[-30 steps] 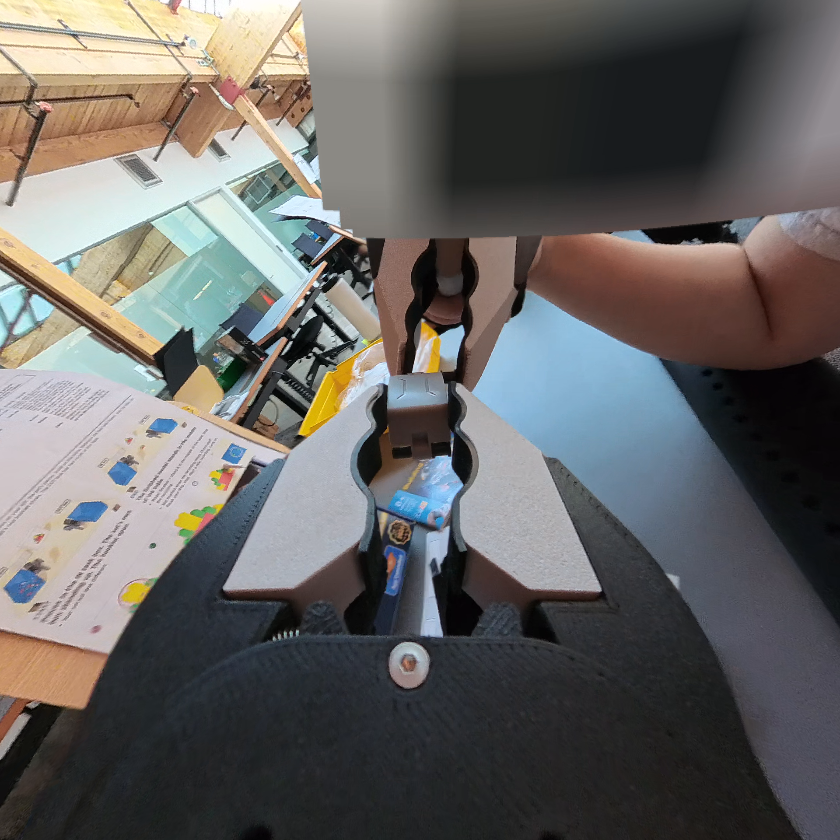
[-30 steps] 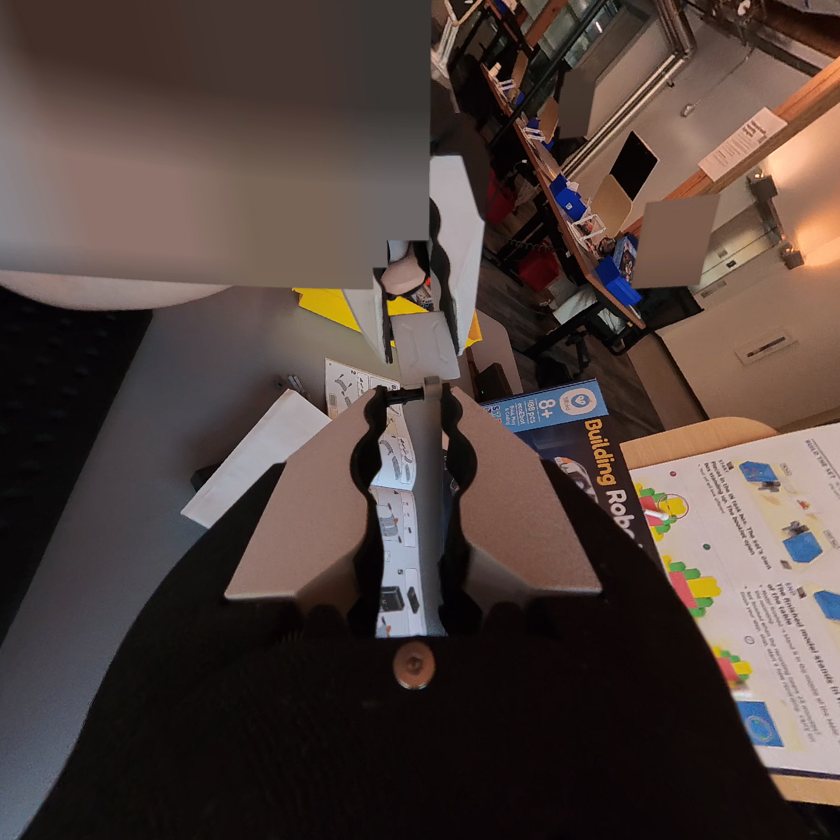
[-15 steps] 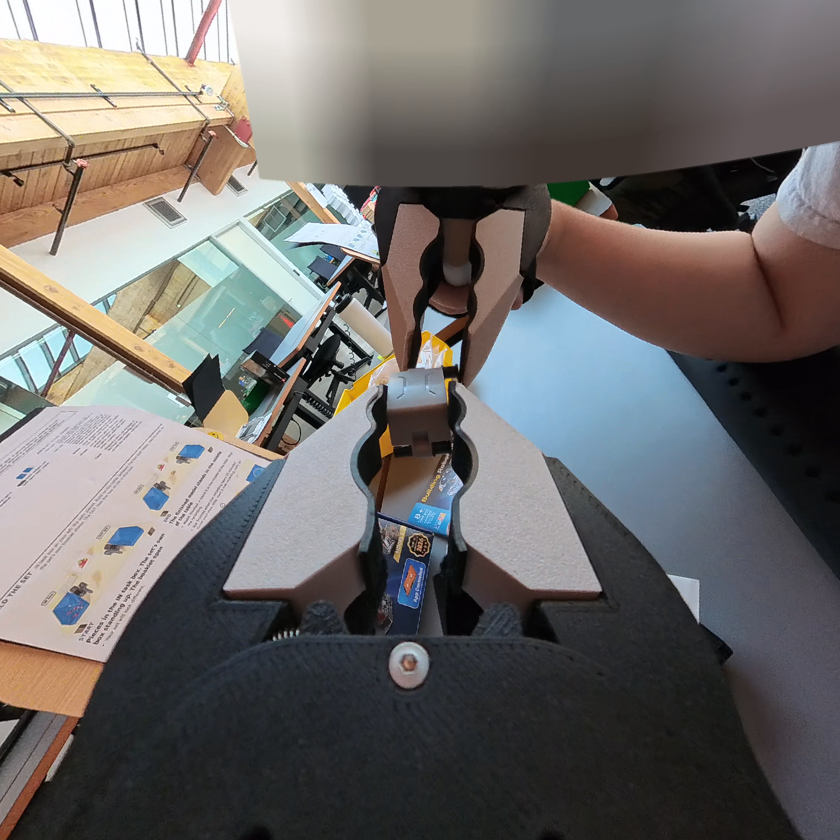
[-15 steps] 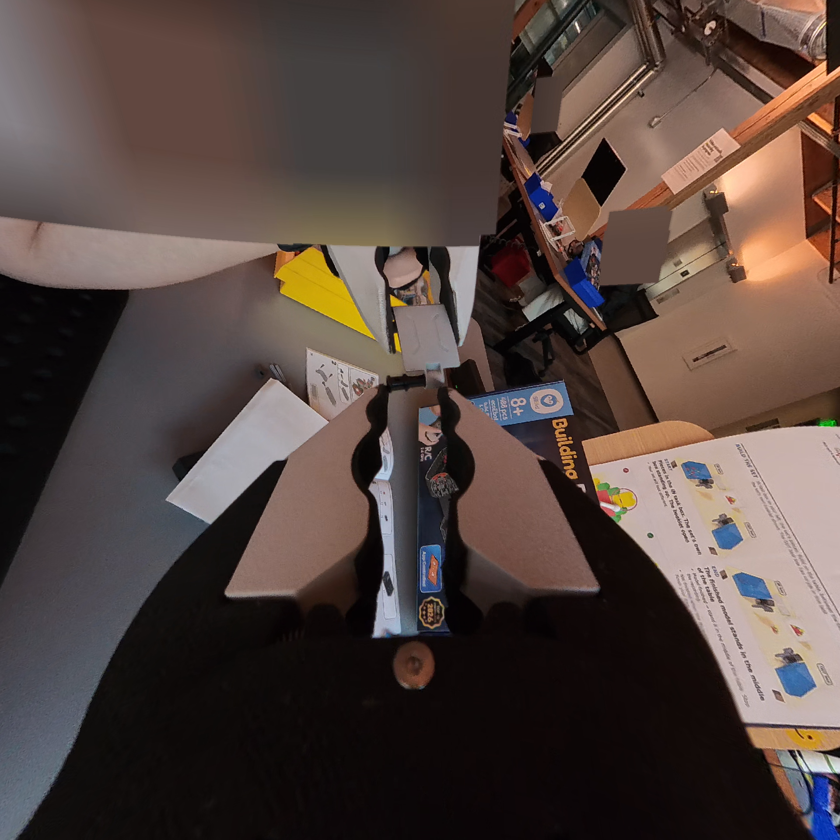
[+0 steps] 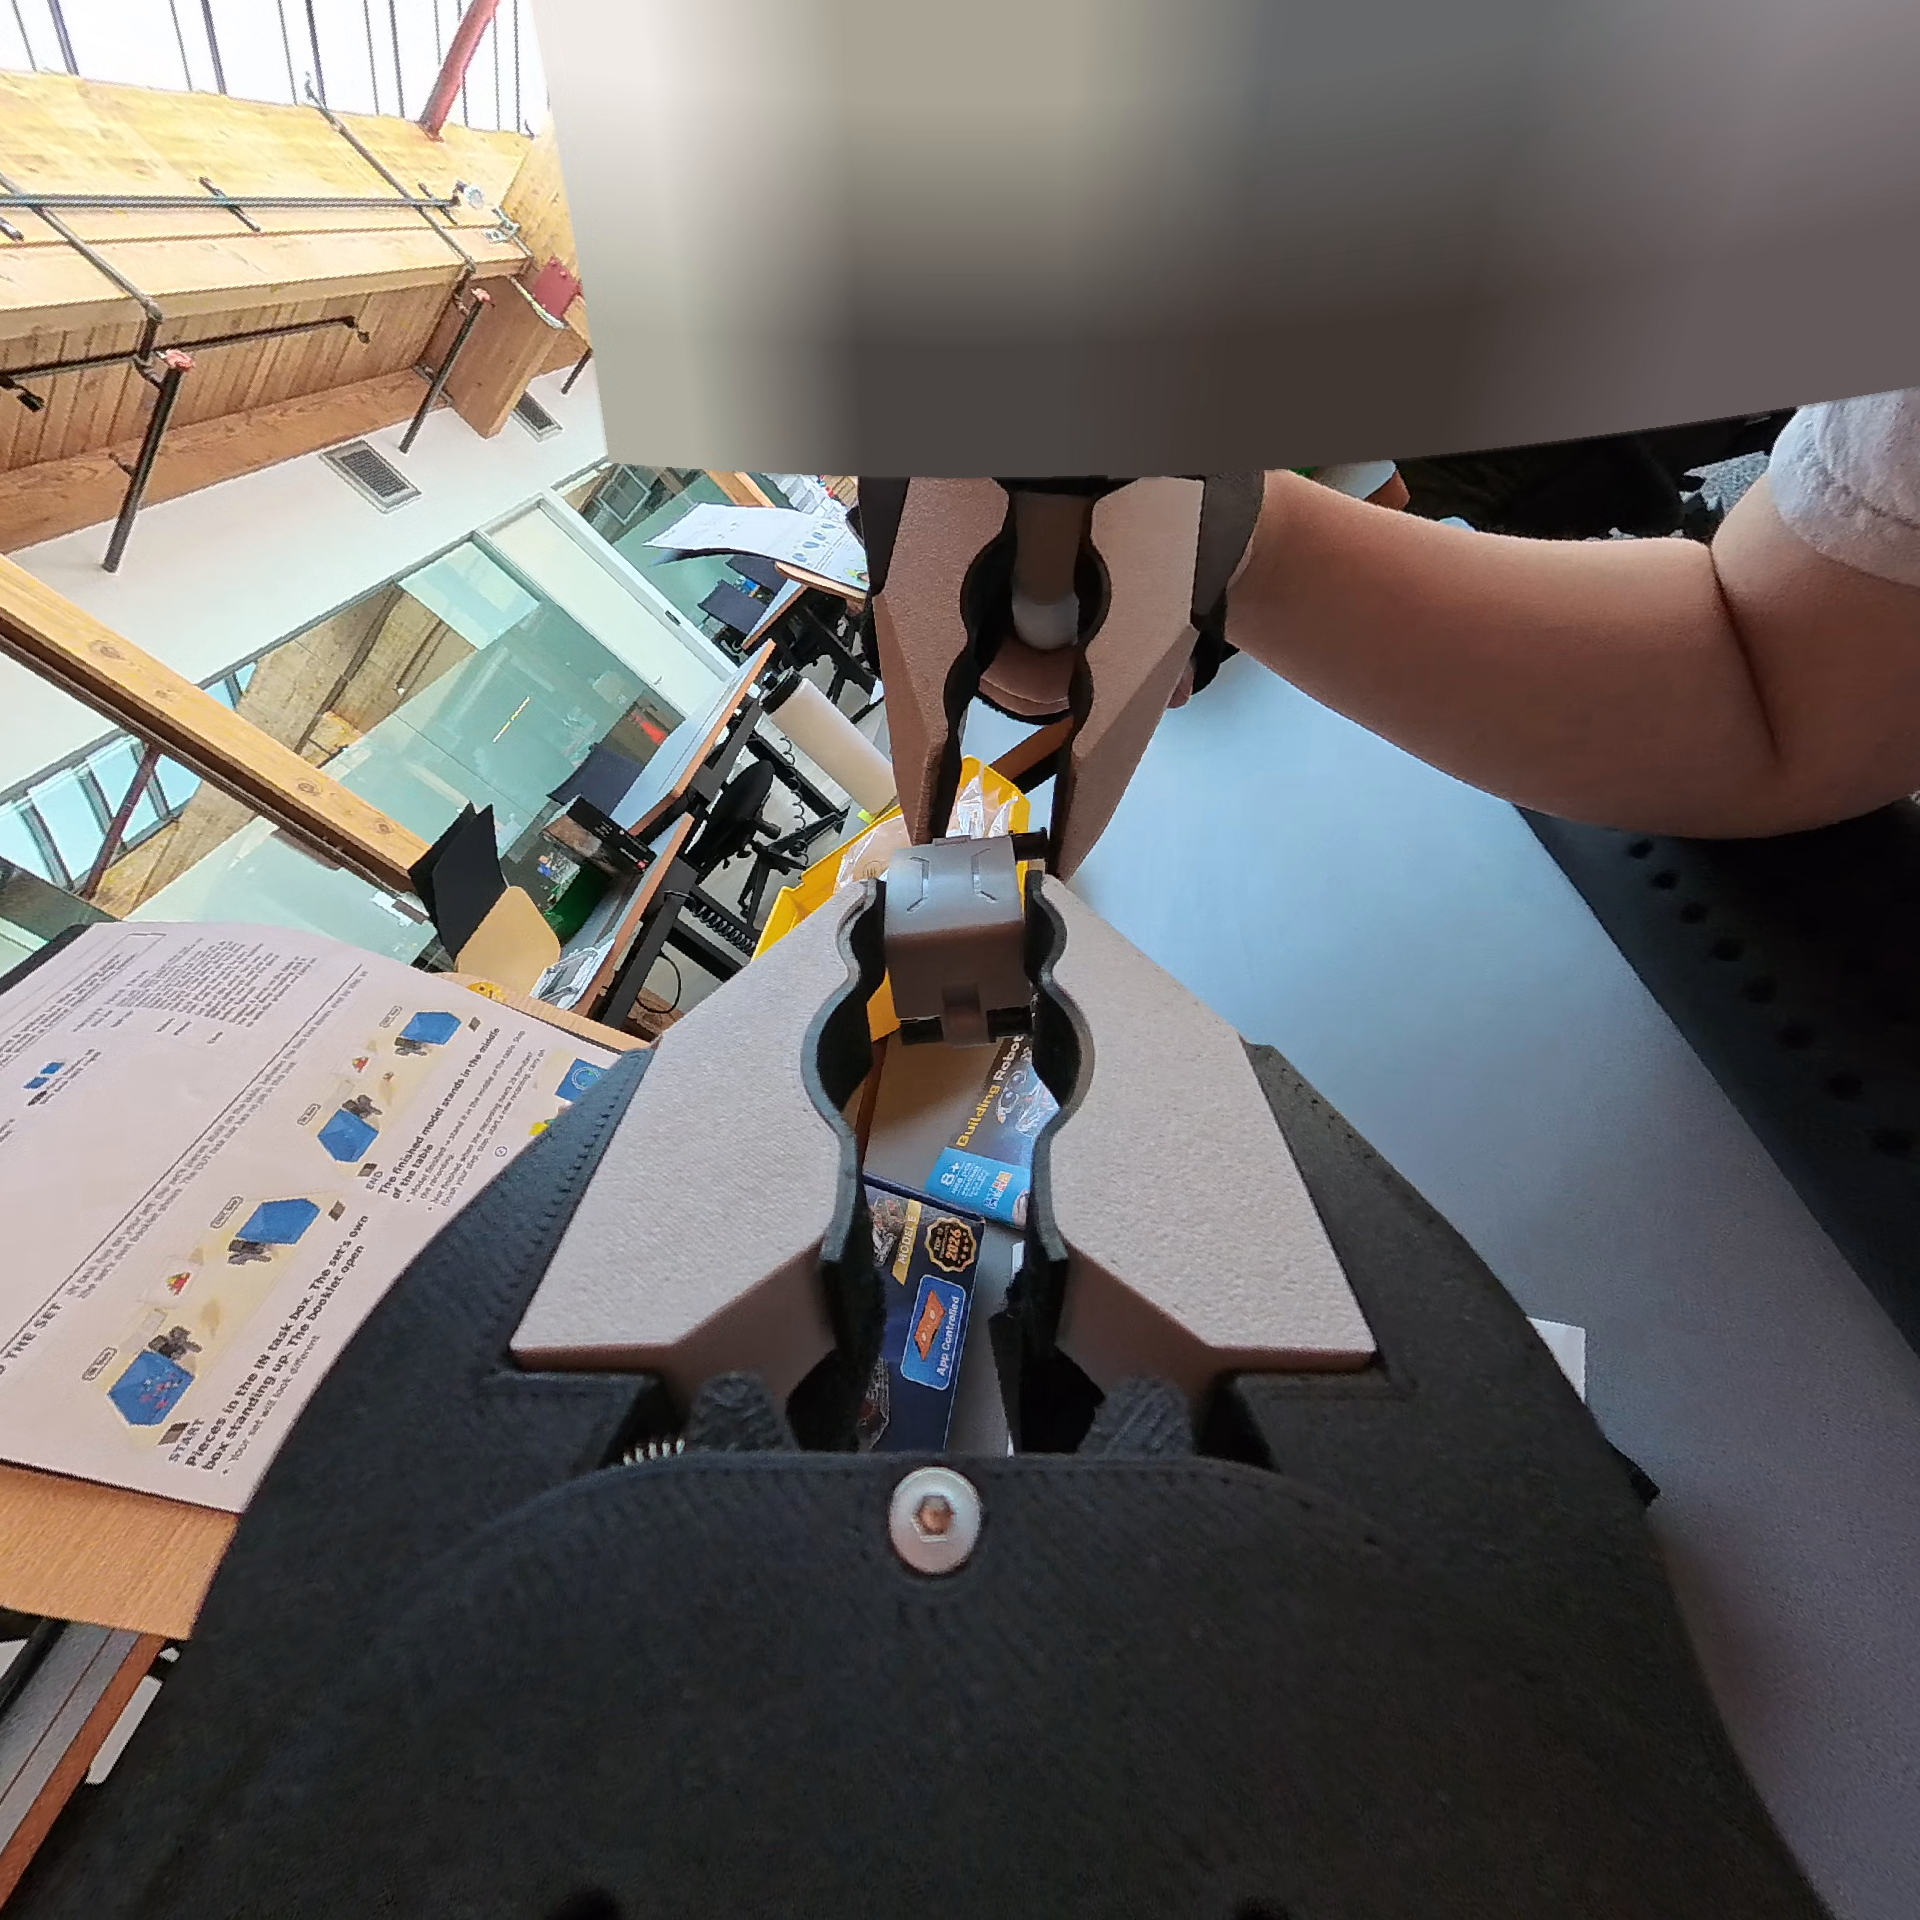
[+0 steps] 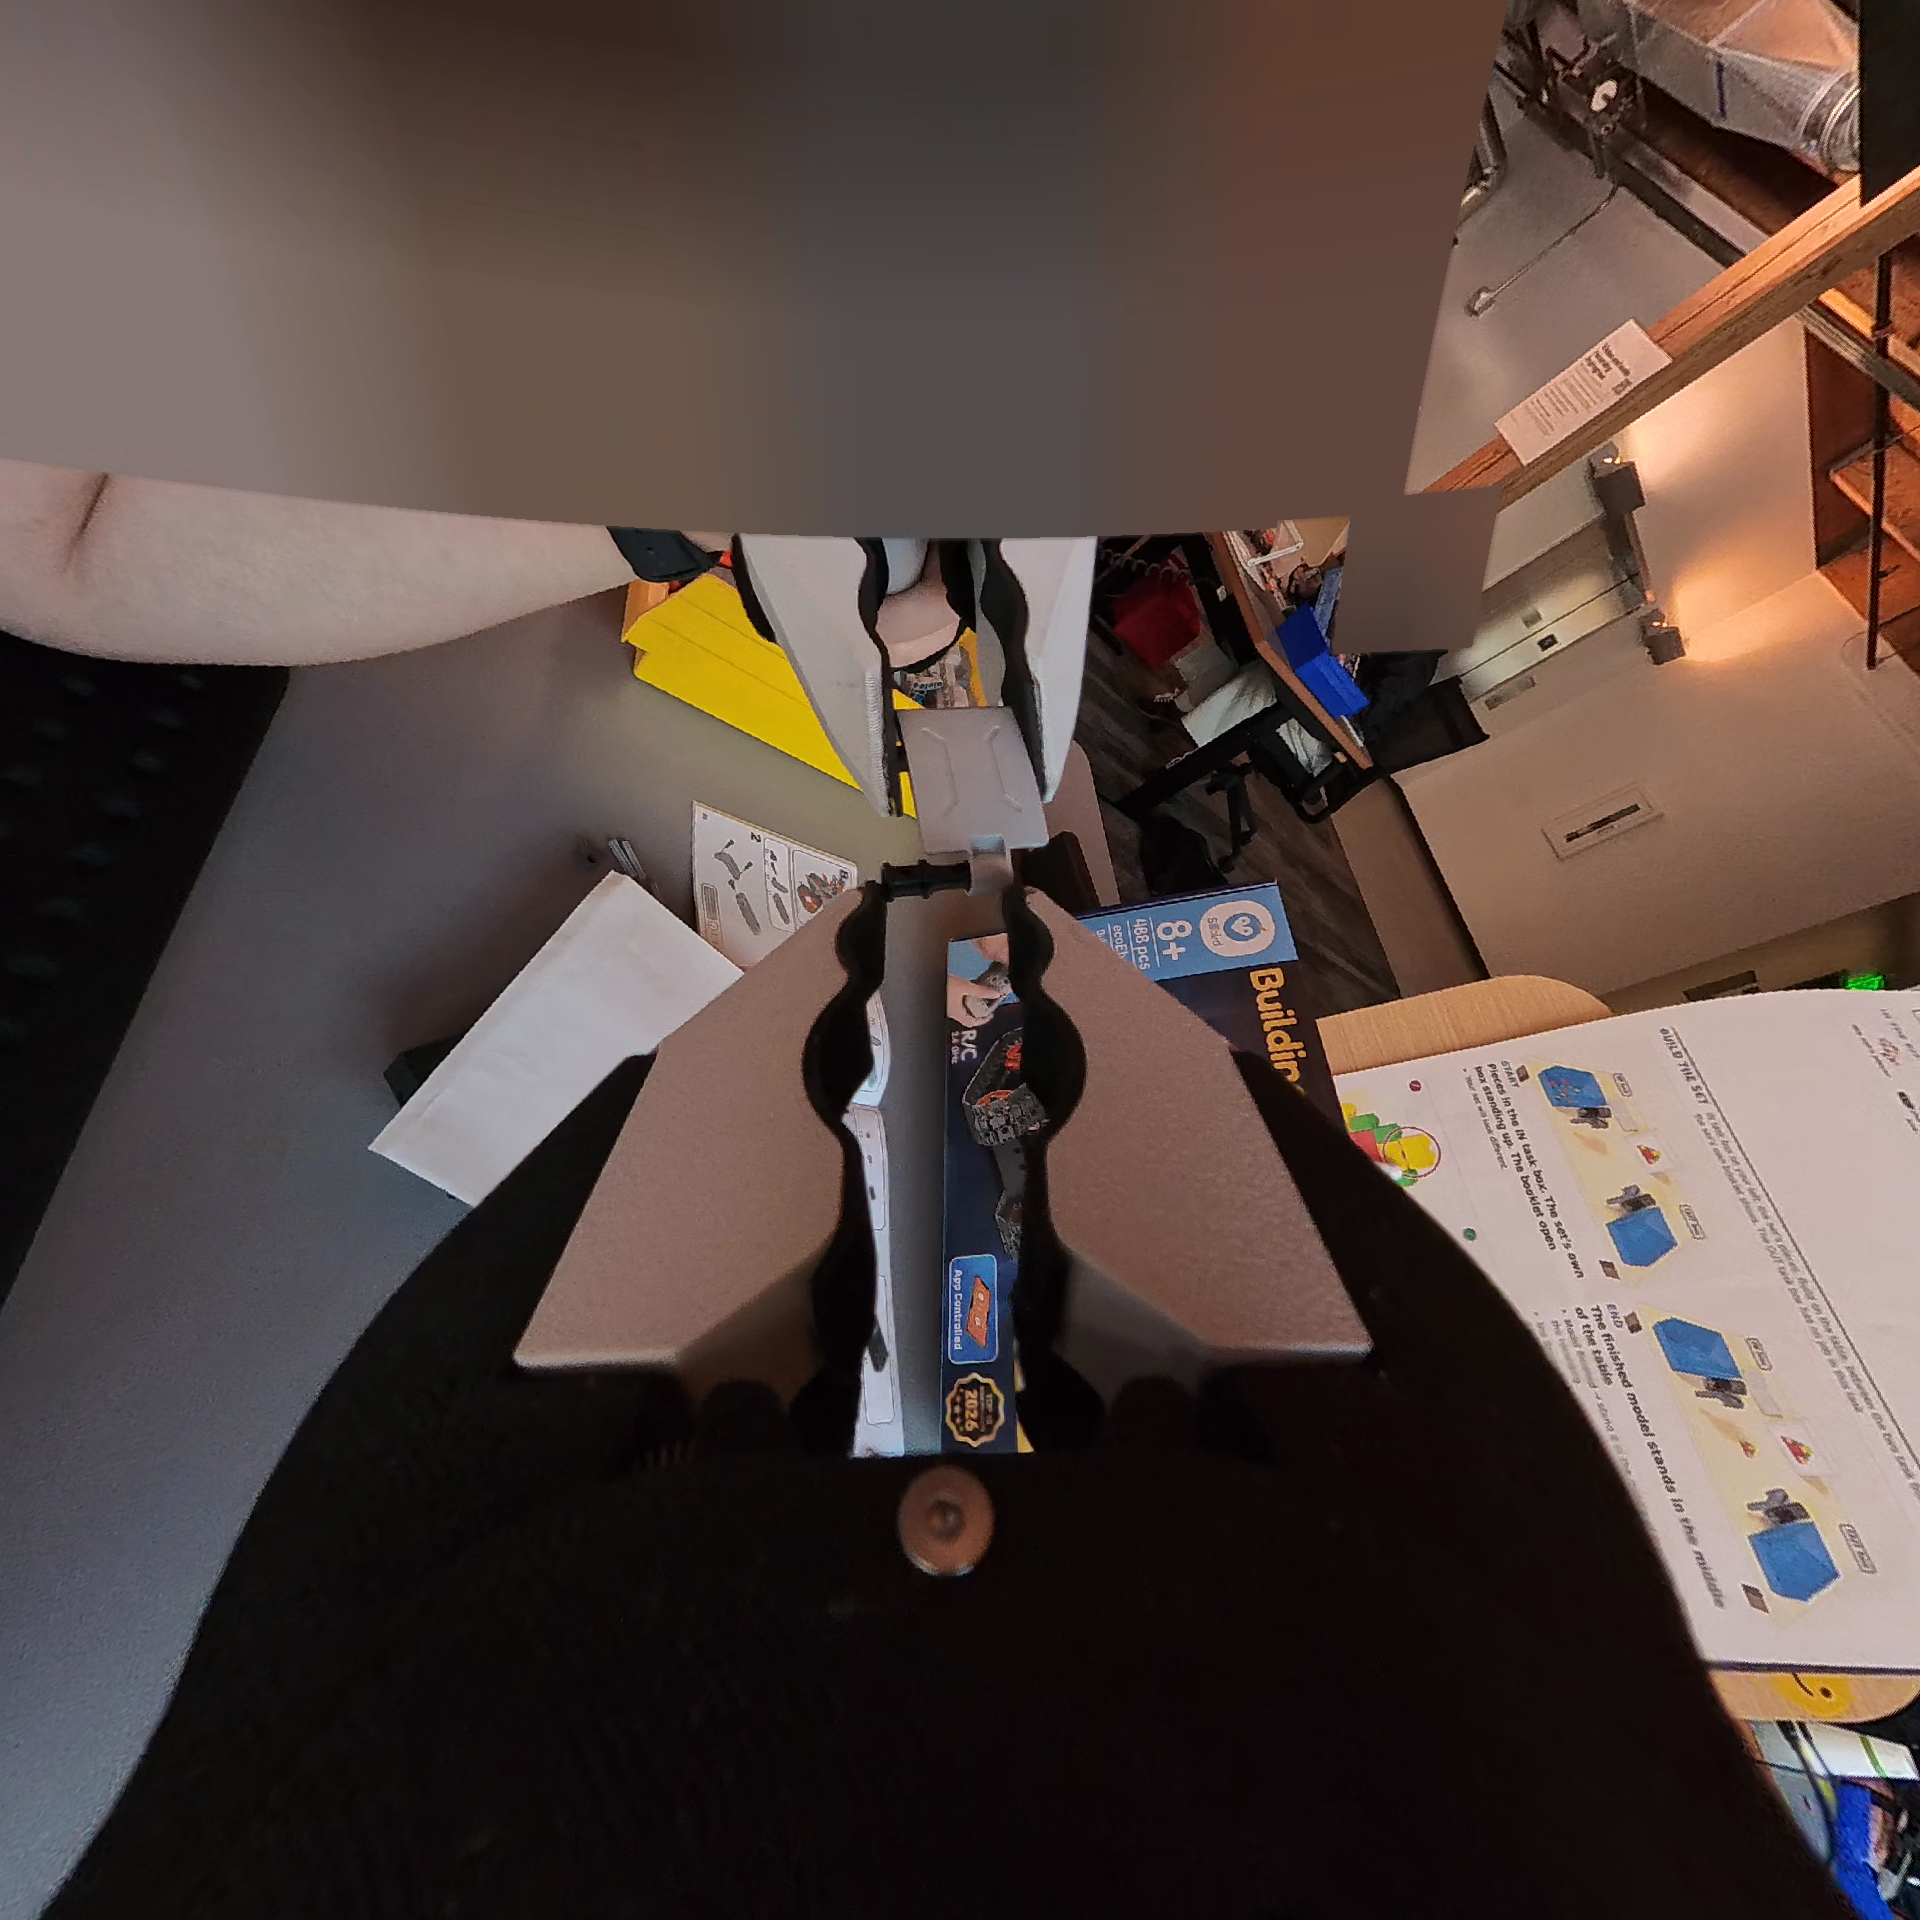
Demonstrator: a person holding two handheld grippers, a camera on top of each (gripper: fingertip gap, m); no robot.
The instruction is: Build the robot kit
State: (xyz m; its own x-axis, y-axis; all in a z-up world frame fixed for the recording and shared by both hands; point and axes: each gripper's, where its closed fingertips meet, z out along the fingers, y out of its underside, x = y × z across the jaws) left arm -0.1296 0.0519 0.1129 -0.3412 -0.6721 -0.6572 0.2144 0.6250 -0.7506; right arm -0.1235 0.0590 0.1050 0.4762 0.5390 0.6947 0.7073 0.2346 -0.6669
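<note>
Above a grey tabletop (image 5: pixel 1351 935), two hand-held claws meet tip to tip. The left claw (image 5: pixel 951 940) is closed on a small grey block (image 5: pixel 951 935), pinching it between its fingertips. The right claw (image 6: pixel 945 904) faces it, its jaws narrowed to a slim gap around a grey tab at the block's end, beside a short black pin (image 6: pixel 920 883) that sticks out sideways; whether the tips press the tab, I cannot tell. Below the claws lies a dark blue toy box (image 6: pixel 1226 966), with a white booklet (image 6: pixel 769 873) and a white sheet (image 6: pixel 561 1049) beside it. Yellow bins (image 6: pixel 727 665) stand farther back. A printed instruction page (image 5: pixel 208 1143) rests on a wooden board nearby.
</note>
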